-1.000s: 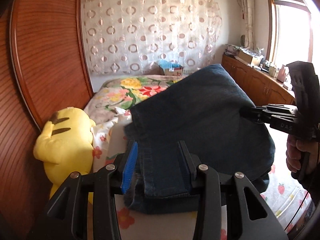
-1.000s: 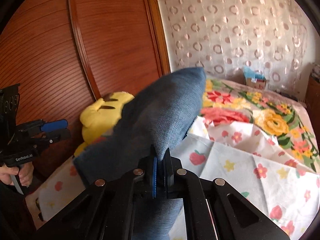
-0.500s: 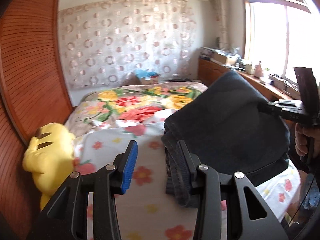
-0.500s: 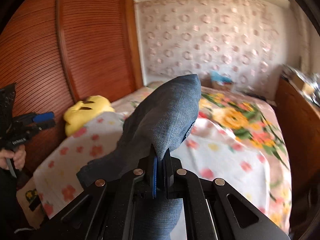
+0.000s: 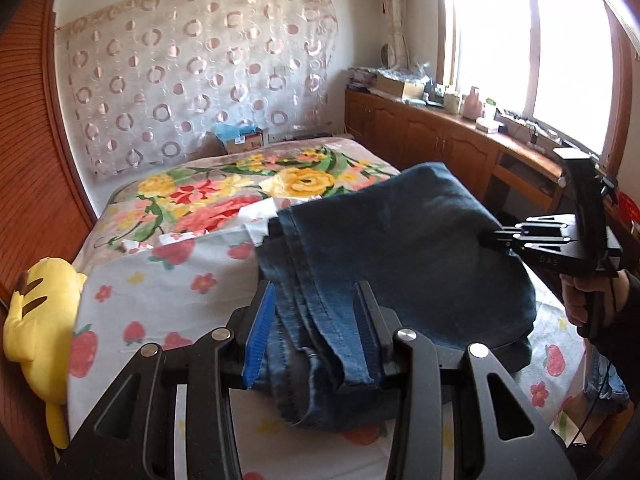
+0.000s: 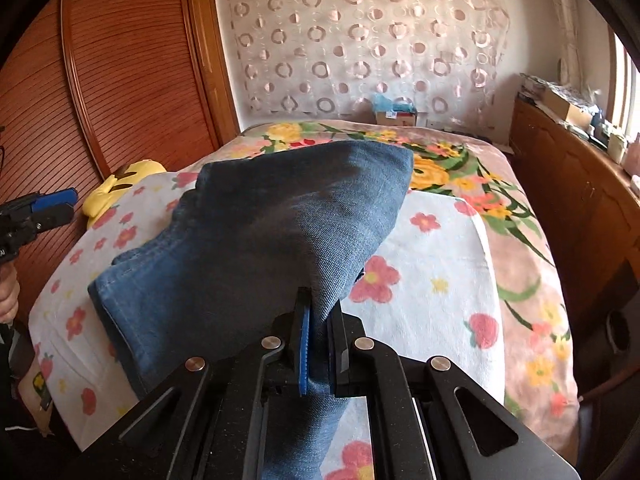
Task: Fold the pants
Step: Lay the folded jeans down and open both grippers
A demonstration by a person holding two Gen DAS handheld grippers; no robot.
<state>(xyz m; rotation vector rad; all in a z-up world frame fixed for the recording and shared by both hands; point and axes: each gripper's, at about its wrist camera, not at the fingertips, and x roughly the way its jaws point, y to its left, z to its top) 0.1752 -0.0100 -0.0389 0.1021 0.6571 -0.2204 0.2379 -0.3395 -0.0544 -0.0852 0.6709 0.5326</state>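
Left gripper (image 5: 316, 328): jaws partly apart; the bunched seam edge of the jeans (image 5: 400, 256) lies between them; pad contact cannot be confirmed.
Right gripper (image 6: 319, 344): jaws nearly closed, pinching a fold of the denim between the pads.
Jeans: folded bundle, raised at the right gripper's corner, lower edge draped on the flowered sheet (image 6: 432, 288).
Plush toy (image 5: 40, 316): yellow, at the bed's left edge, apart from the jeans.

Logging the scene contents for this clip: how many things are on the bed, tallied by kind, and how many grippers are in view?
Jeans: 1
Yellow plush toy: 1
Floral blanket: 1
White flower-print sheet: 1
Cardboard box with blue tissue, at the bed's far end: 1
Grippers: 2, the left gripper and the right gripper
Total: 7
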